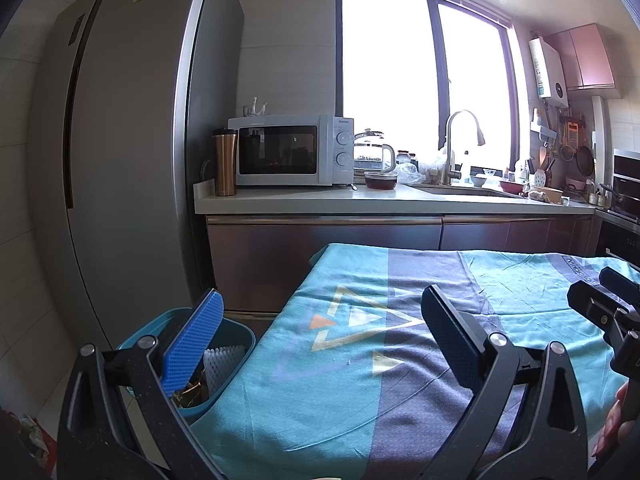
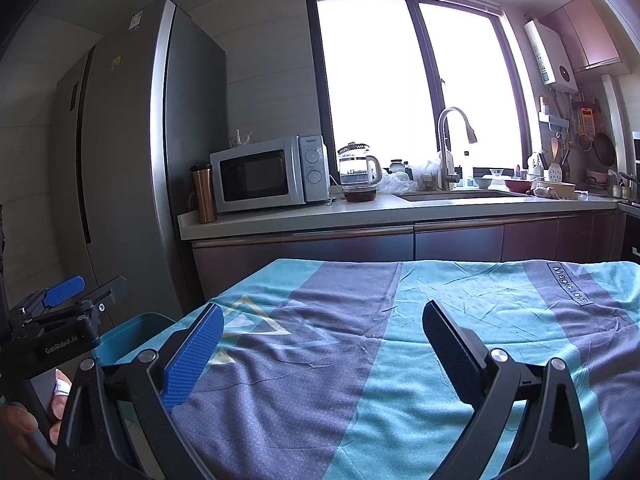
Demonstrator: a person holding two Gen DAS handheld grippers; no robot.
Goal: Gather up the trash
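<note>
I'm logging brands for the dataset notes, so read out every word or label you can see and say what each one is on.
"GenRobot.AI": left gripper body.
"Magic...O.F", middle unclear: tablecloth.
"Galanz", small: microwave.
Fridge stickers and water heater label: too blurred to read.

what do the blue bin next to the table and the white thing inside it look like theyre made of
The teal-blue bin looks like moulded plastic: a smooth, evenly coloured rim with a slight sheen. The white piece inside looks like foam netting, judging by its matte, soft-looking mesh of holes, though it is partly hidden.
</note>
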